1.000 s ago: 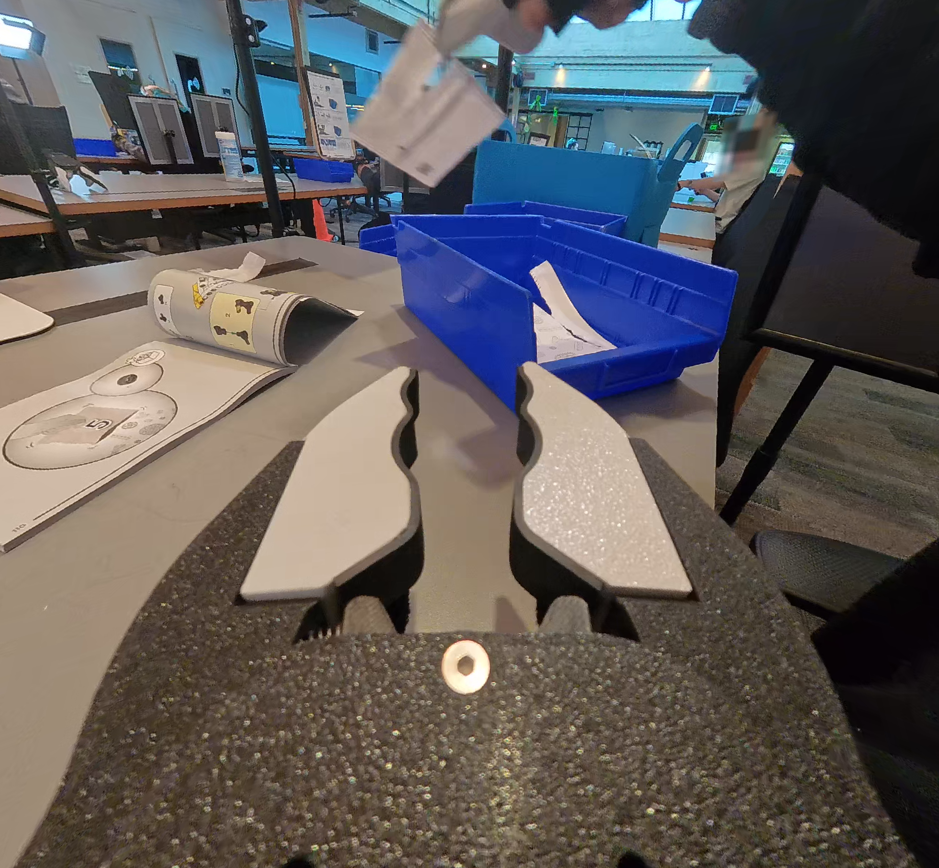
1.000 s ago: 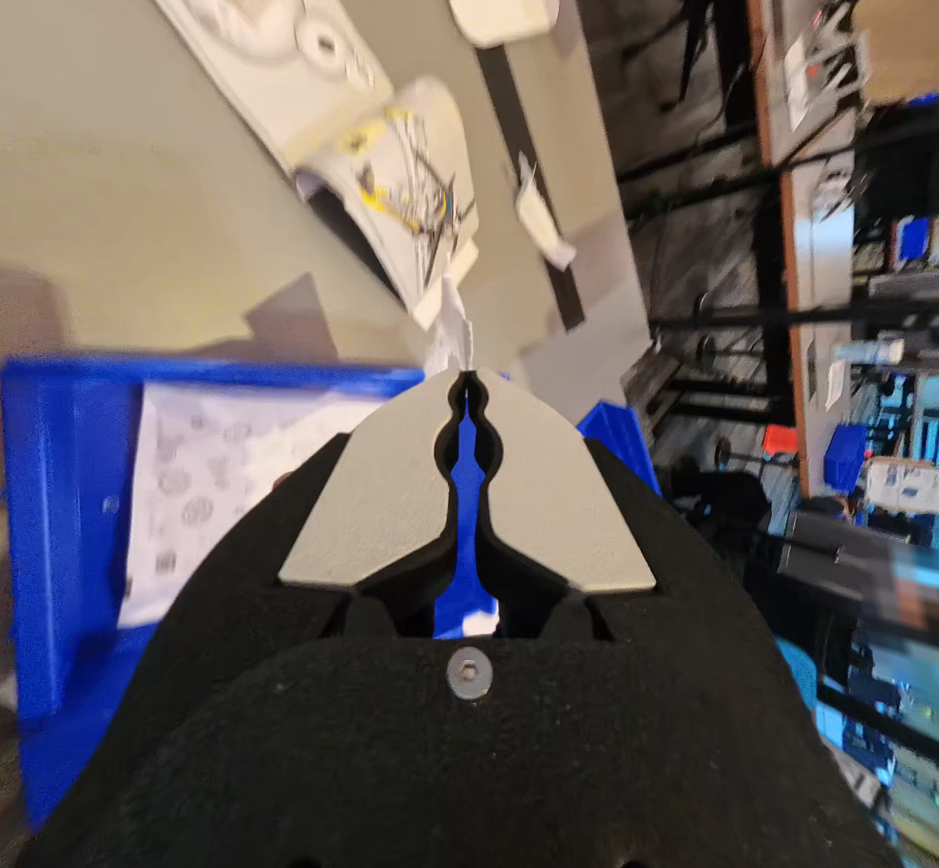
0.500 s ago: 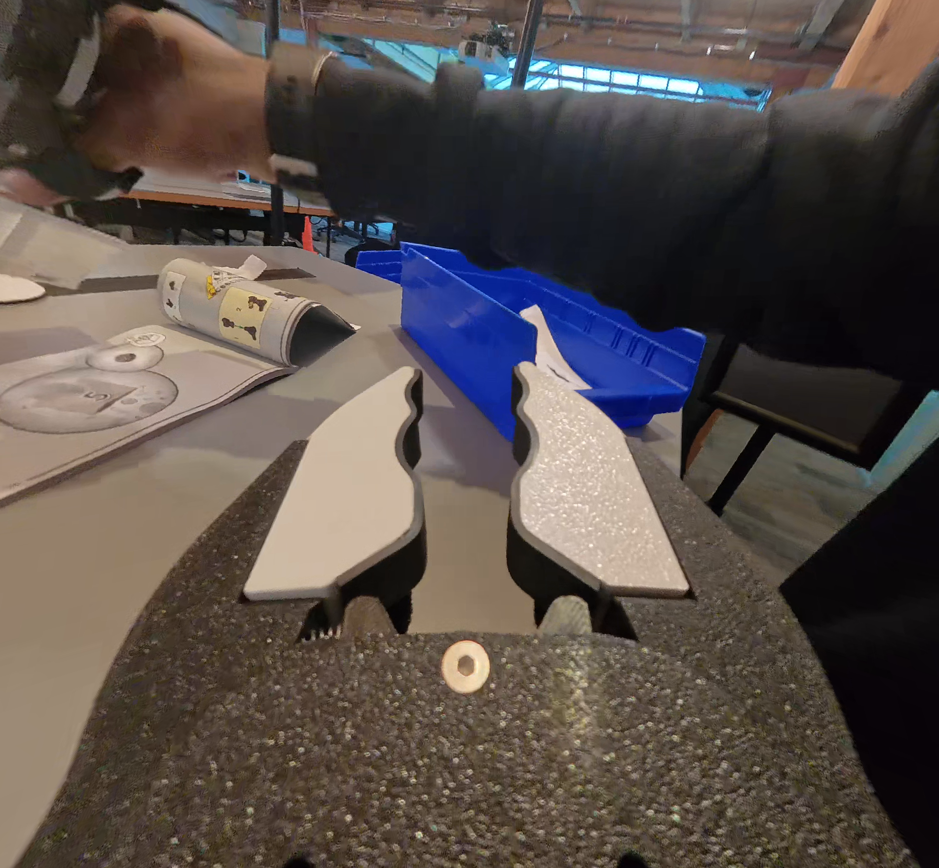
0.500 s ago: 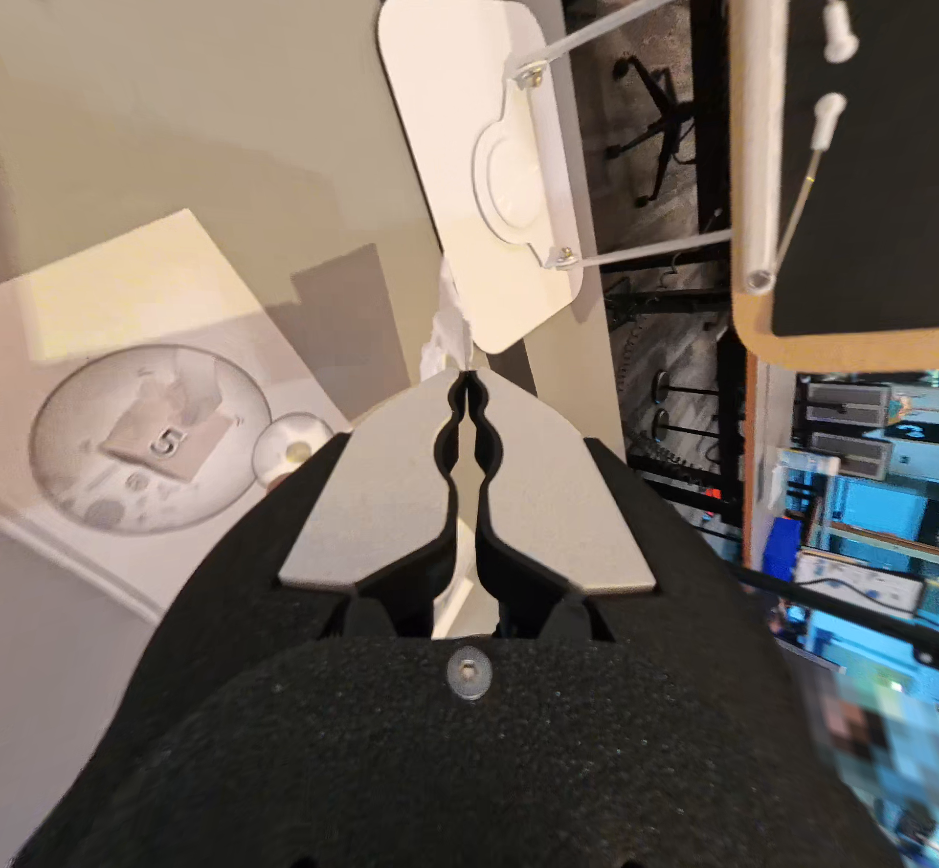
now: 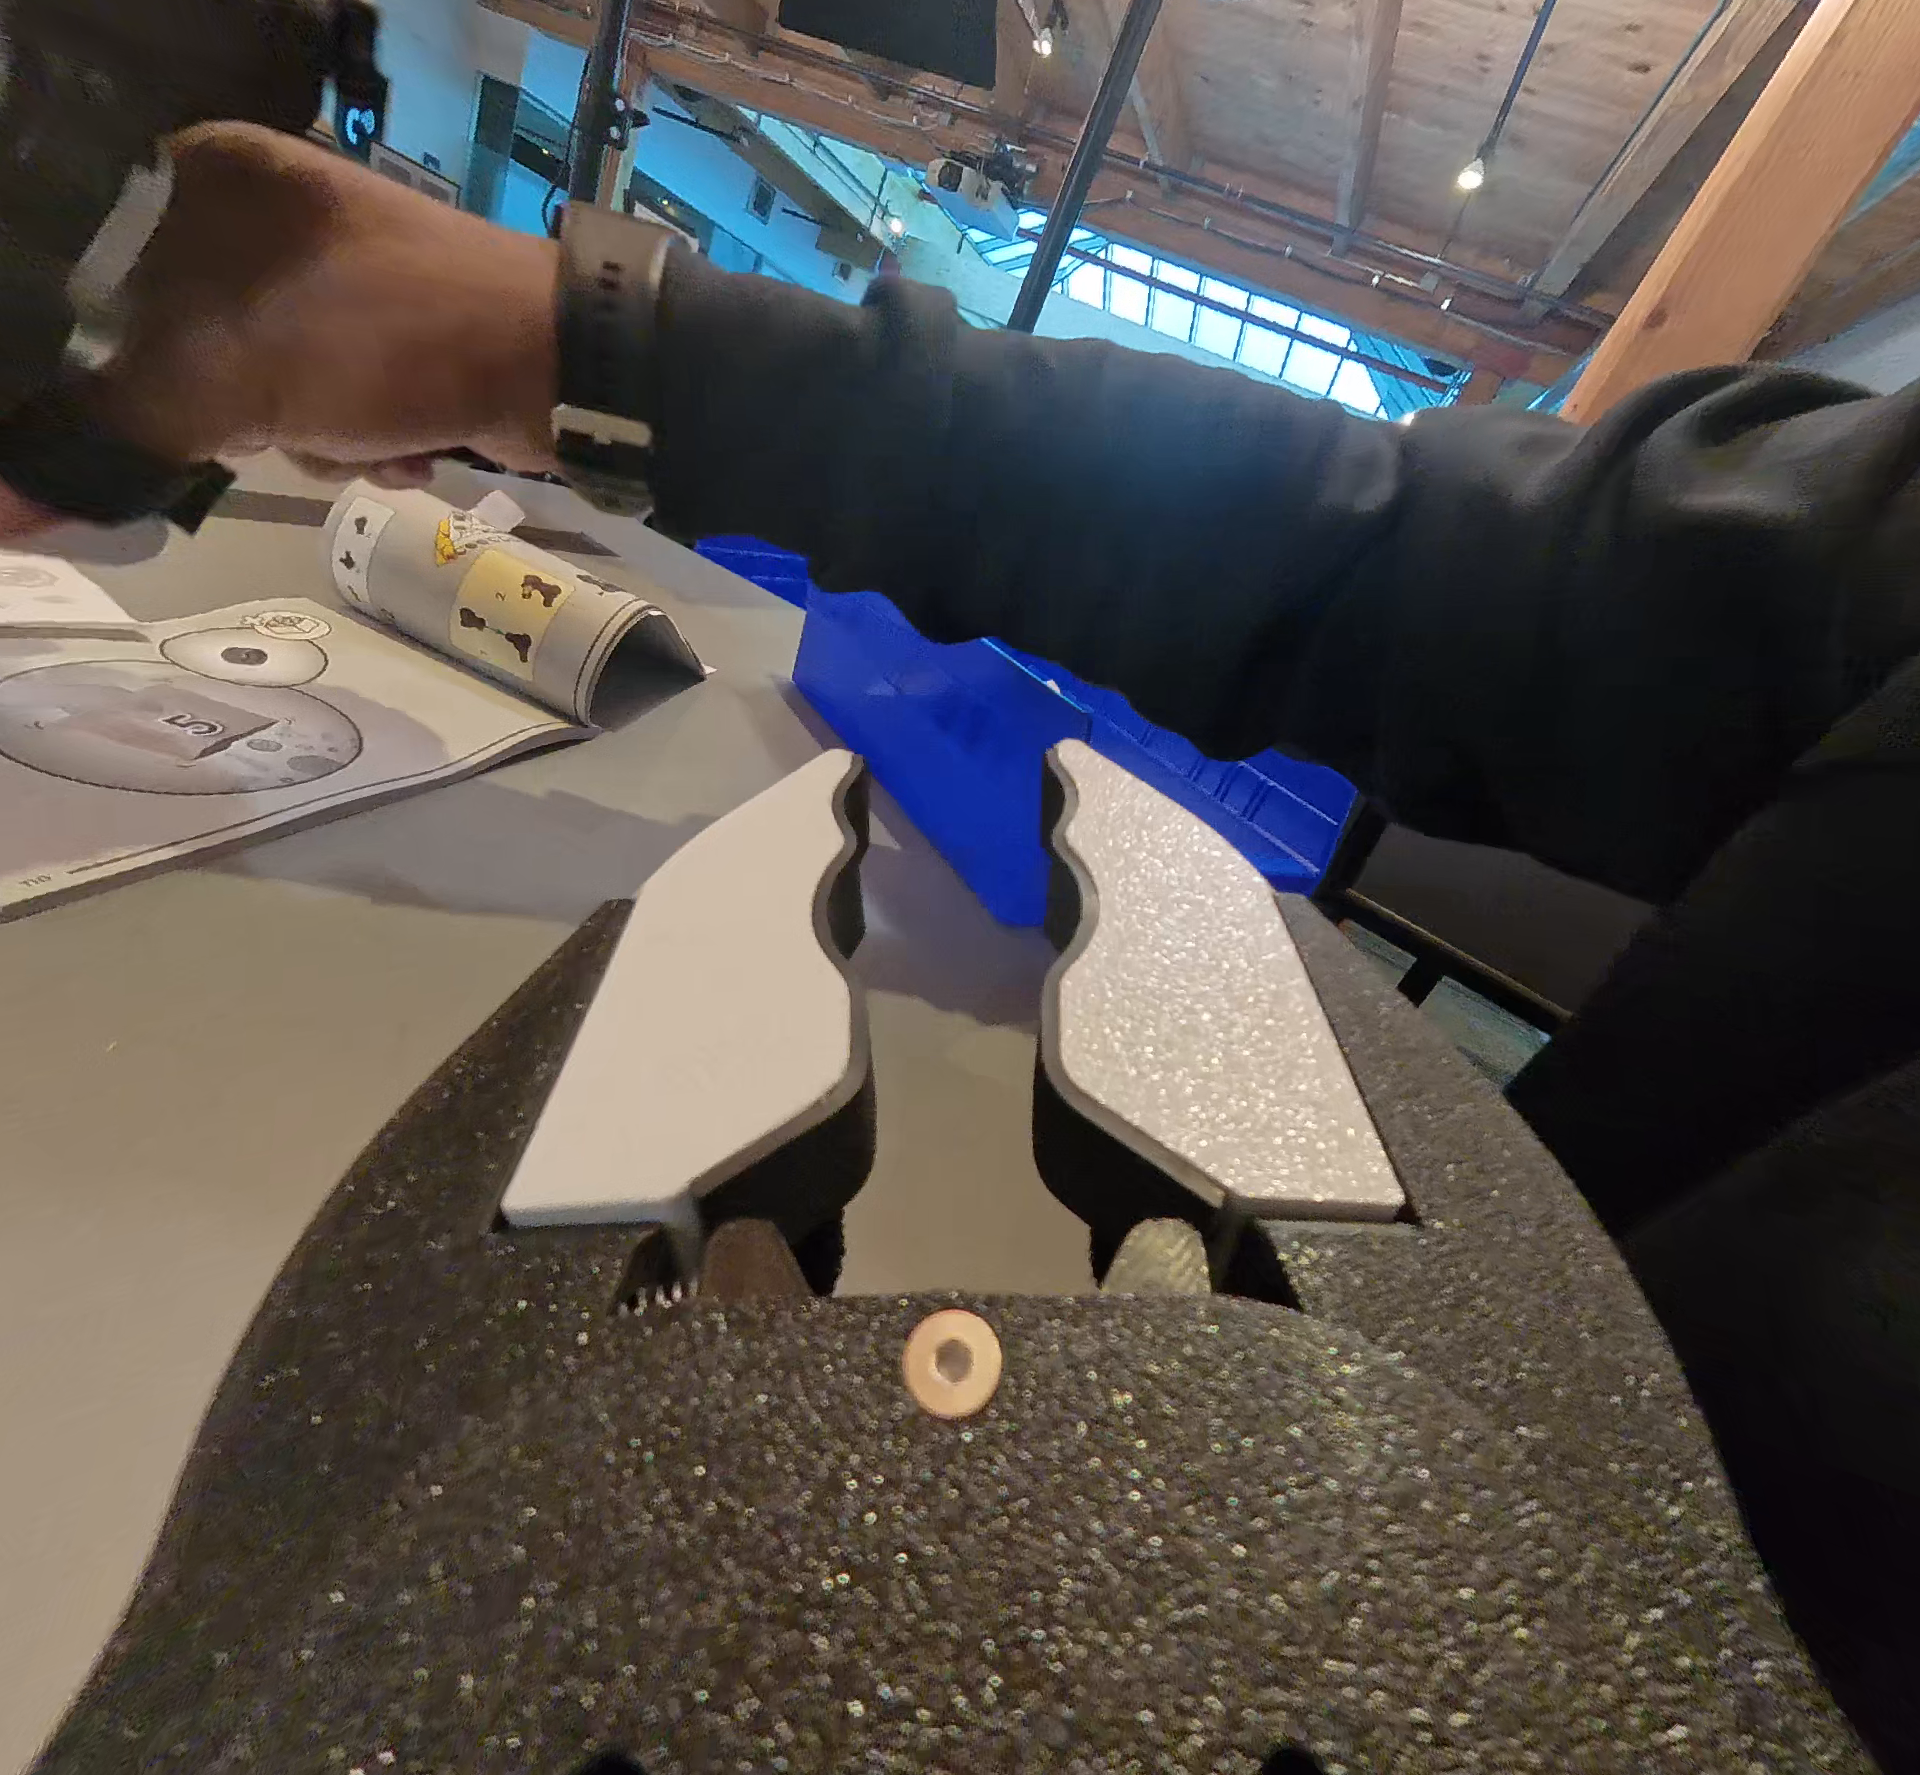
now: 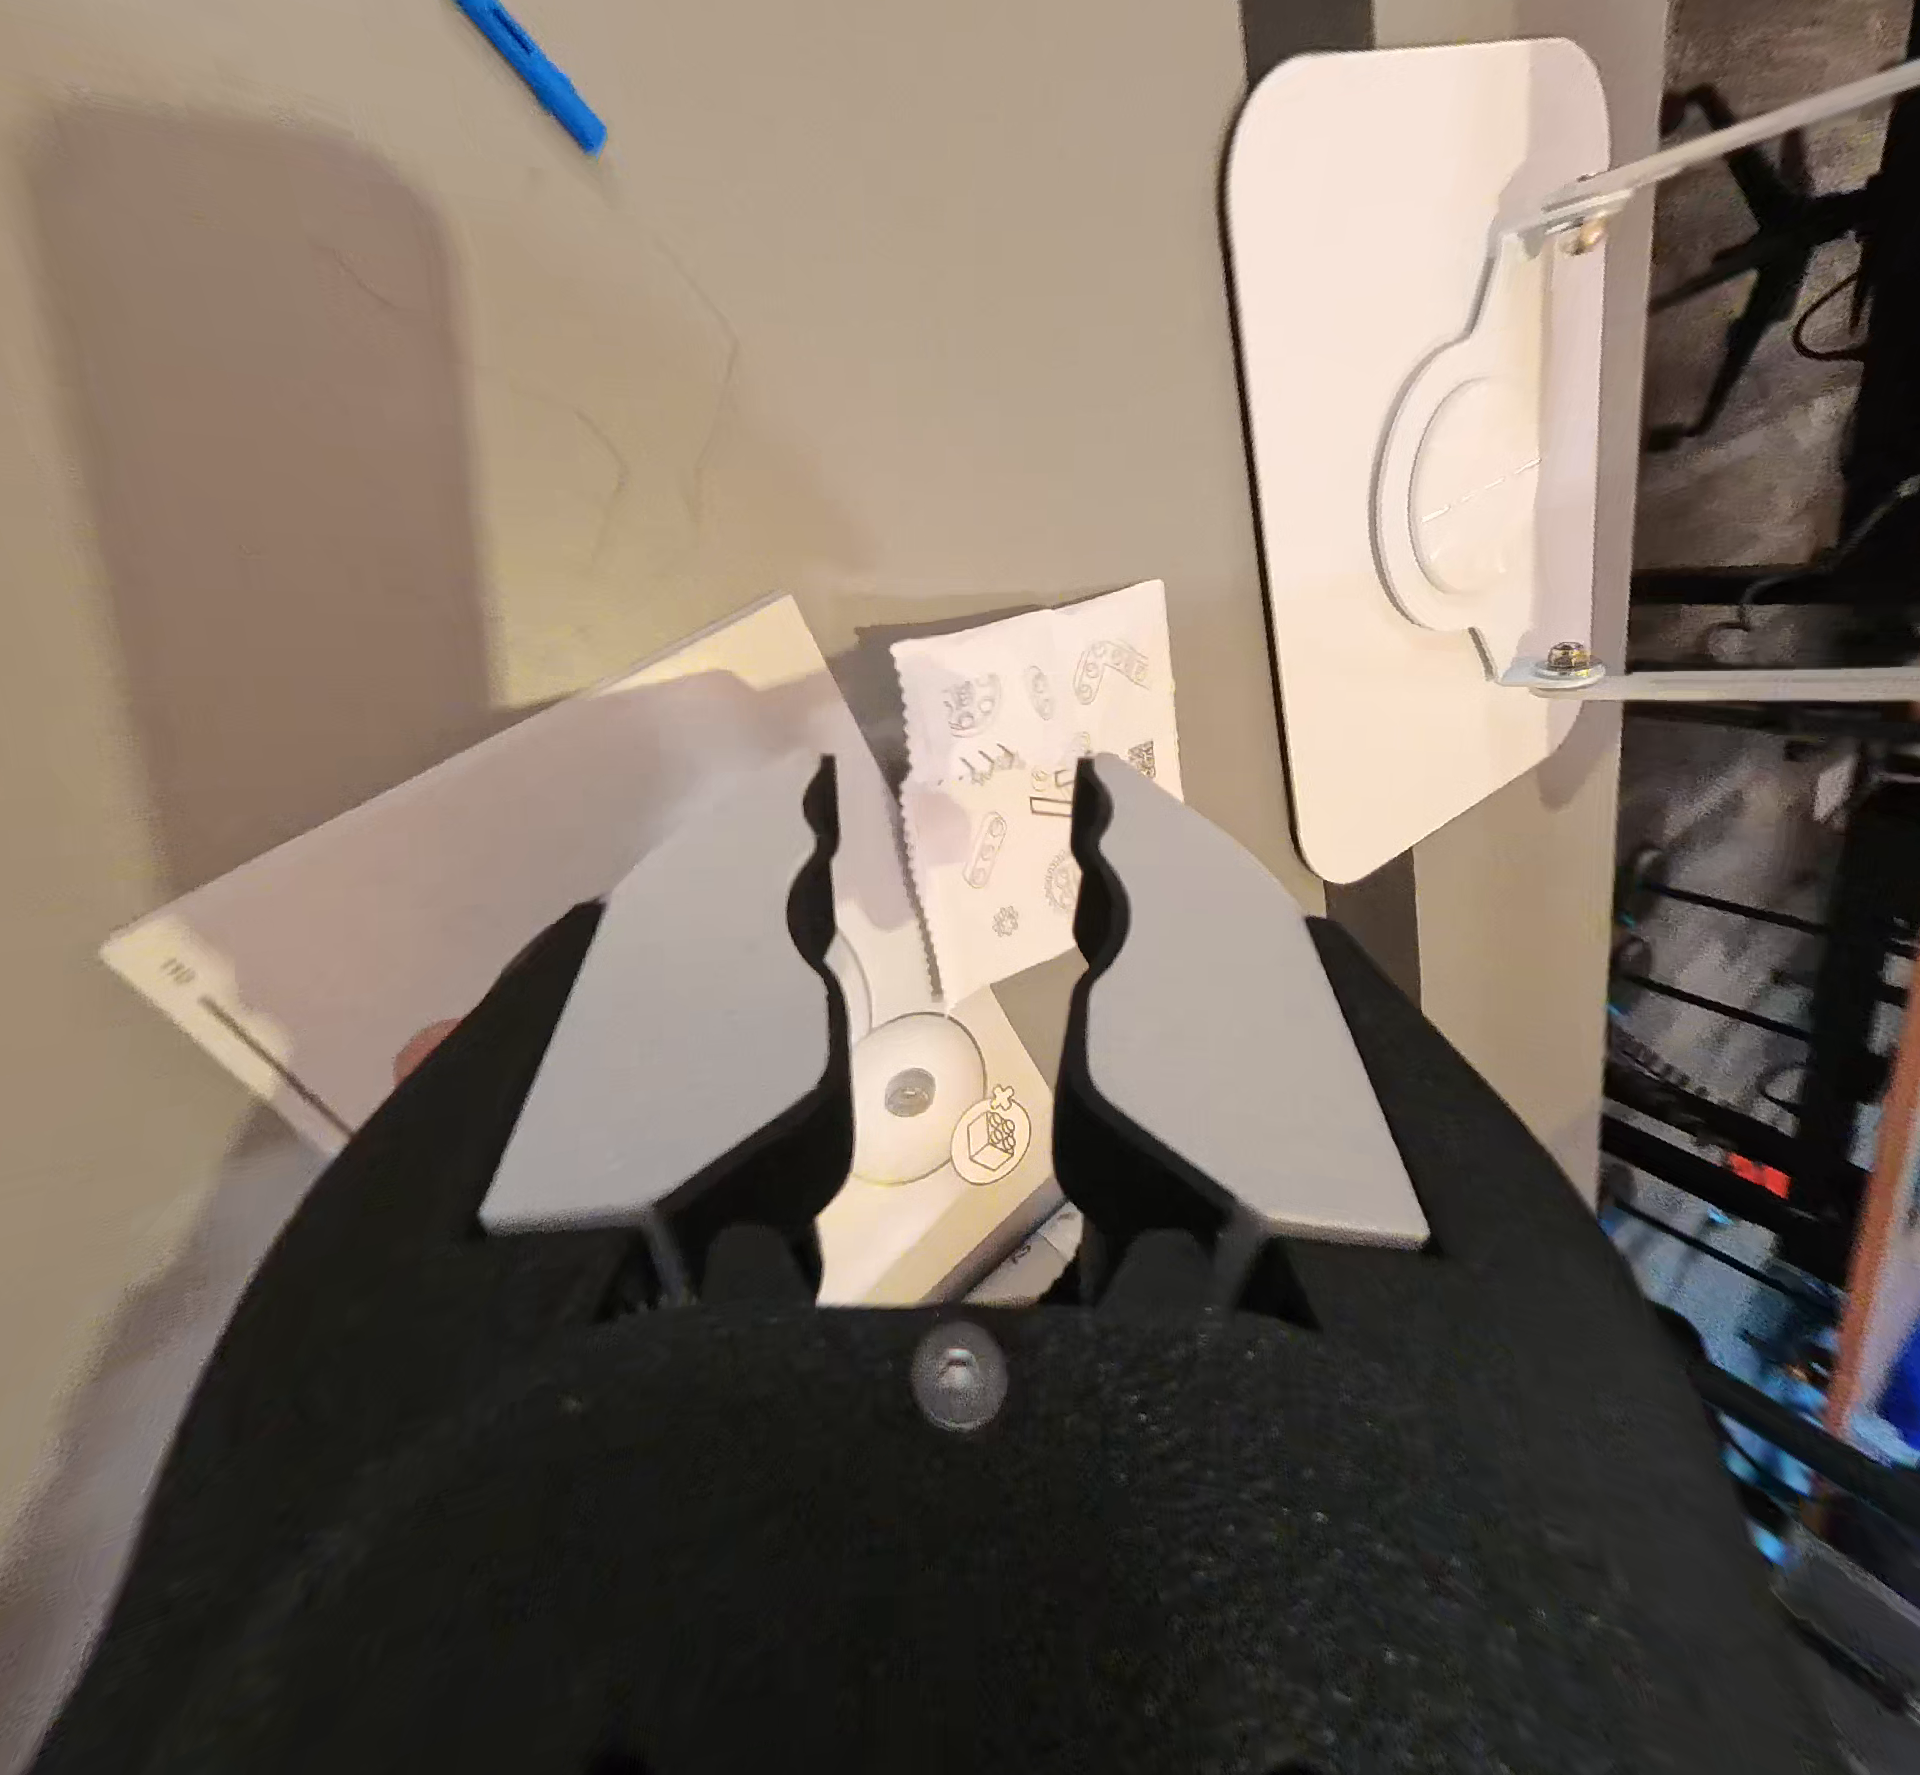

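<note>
My right gripper [image 6: 956, 769] is open above the grey table [image 6: 831, 271]. A white paper bag printed with small part drawings [image 6: 1039, 717] lies loose below and between its fingertips, touched by neither pad, at the corner of an open instruction booklet [image 6: 468, 842]. My left gripper [image 5: 951, 759] is open and empty, low over the table [image 5: 260, 1050], pointing at the near end of a blue bin [image 5: 914, 717]. In the left wrist view a person's hand [image 5: 312, 302] and black sleeve [image 5: 1039, 499] reach across to the left above the booklet [image 5: 260, 738].
A small blue plastic piece [image 6: 509, 32] lies on the table beyond the booklet. A white stand base plate [image 6: 1423, 437] with metal rods sits at the table's right edge. The booklet's curled pages [image 5: 499, 613] stand up left of the bin. One gripper's finger ends stand about 30 centimeters off the other's. To reach the small blue plastic piece [image 6: 509, 32] in a straight line is about 12 centimeters for my right fingers, about 30 centimeters for my left.
My right gripper carried the white paper bag from over the blue bin to over the booklet, then opened and let it go. My left gripper tilted lower; its jaws narrowed slightly.
</note>
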A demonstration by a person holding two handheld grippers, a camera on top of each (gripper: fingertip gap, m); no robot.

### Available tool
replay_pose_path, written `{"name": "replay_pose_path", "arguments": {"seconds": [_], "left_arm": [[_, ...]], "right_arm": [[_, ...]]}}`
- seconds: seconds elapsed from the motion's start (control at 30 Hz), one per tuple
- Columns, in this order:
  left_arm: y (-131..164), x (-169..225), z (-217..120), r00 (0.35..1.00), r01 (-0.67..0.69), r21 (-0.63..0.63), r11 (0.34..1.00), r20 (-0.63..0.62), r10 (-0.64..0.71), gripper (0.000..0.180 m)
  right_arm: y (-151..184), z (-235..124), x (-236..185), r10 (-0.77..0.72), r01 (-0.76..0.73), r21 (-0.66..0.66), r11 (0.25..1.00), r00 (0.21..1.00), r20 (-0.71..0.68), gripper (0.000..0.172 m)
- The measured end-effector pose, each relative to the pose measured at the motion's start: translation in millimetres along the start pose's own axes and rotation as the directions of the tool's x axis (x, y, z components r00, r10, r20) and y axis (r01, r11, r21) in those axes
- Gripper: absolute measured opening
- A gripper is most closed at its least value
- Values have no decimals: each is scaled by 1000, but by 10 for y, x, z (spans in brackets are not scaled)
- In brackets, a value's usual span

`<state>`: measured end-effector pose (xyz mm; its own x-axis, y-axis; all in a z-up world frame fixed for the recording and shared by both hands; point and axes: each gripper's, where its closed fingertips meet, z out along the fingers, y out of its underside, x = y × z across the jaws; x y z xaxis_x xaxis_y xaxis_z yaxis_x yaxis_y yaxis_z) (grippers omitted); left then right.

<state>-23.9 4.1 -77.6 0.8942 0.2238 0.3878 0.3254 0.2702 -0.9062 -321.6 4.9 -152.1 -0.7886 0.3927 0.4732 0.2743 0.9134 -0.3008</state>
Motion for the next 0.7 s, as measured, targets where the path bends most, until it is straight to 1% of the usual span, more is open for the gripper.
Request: {"name": "replay_pose_path", "arguments": {"seconds": [0.07, 0.17, 0.23, 0.3, 0.4, 0.47, 0.6, 0.7], "left_arm": [[-1, -3, -2, 1000, 7, 1, 1000, -3, -6, 32], [12, 3, 6, 1000, 5, -7, 1000, -6, -6, 32], [23, 8, 15, 1000, 5, -15, 1000, -11, -5, 32], [38, 16, 26, 1000, 5, -25, 1000, -17, -6, 32], [74, 41, 50, 1000, 0, -47, 999, -31, -2, 32], [106, 64, 70, 999, -13, -66, 998, -39, 10, 32], [159, 95, 107, 998, -46, -99, 994, -41, 42, 32], [160, 107, 157, 997, -75, -99, 992, -39, 71, 32]], "right_arm": [[48, -123, 103, 36, -37, 28, 999, 999, 9, 45], [250, -343, 343, 91, -90, 43, 995, 996, -15, 46], [481, -542, 497, 134, -133, 42, 990, 990, -39, 47], [782, -803, 591, 174, -172, 32, 985, 983, -60, 47], [1396, -1286, 618, 189, -193, -22, 981, 974, -125, 47], [1887, -1621, 516, 185, -201, -89, 976, 970, -159, 47], [2838, -2192, 55, 210, -244, -226, 943, 964, -161, 46], [3411, -2479, -312, 234, -278, -311, 909, 957, -171, 46]]}}
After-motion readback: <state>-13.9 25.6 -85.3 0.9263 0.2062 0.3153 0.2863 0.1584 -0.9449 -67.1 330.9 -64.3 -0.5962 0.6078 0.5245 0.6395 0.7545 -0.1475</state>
